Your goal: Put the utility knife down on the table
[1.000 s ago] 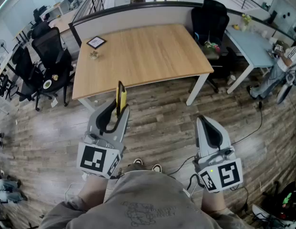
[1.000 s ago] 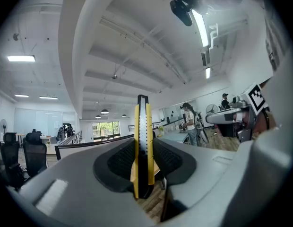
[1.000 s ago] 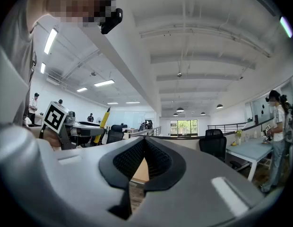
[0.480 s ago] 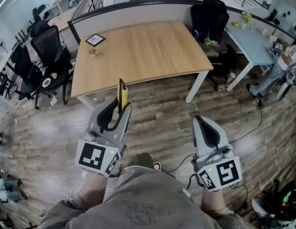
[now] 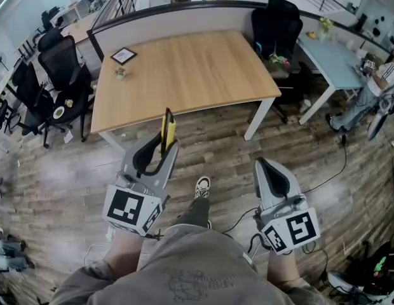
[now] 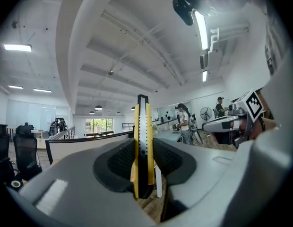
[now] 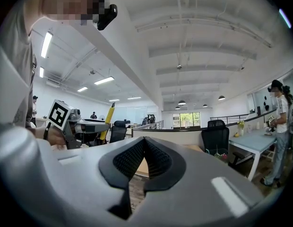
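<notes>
Left gripper [image 5: 160,154] clamped knife [image 5: 166,127], which stood upright at centre-left of frame, above floor, well short of table [image 5: 184,75] at top centre. Right gripper [image 5: 268,168] sat closed and empty, lower right. Judged best: carry over tabletop, tilt flat, lower to touch, then release.

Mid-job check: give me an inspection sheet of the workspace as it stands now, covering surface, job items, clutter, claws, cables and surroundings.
Surface: wooden table ahead, mostly bare; both claws are short of it, over the plank floor.
Job's things: utility knife, yellow, upright in the left claw, not on the table.
Clutter: framed picture and a small object near the table's far left corner.
Grippers: left claw shut on the knife; right claw shut, empty.
Cables: black cable across the floor at right.
Surroundings: black office chairs, light blue table, seated person.
</notes>
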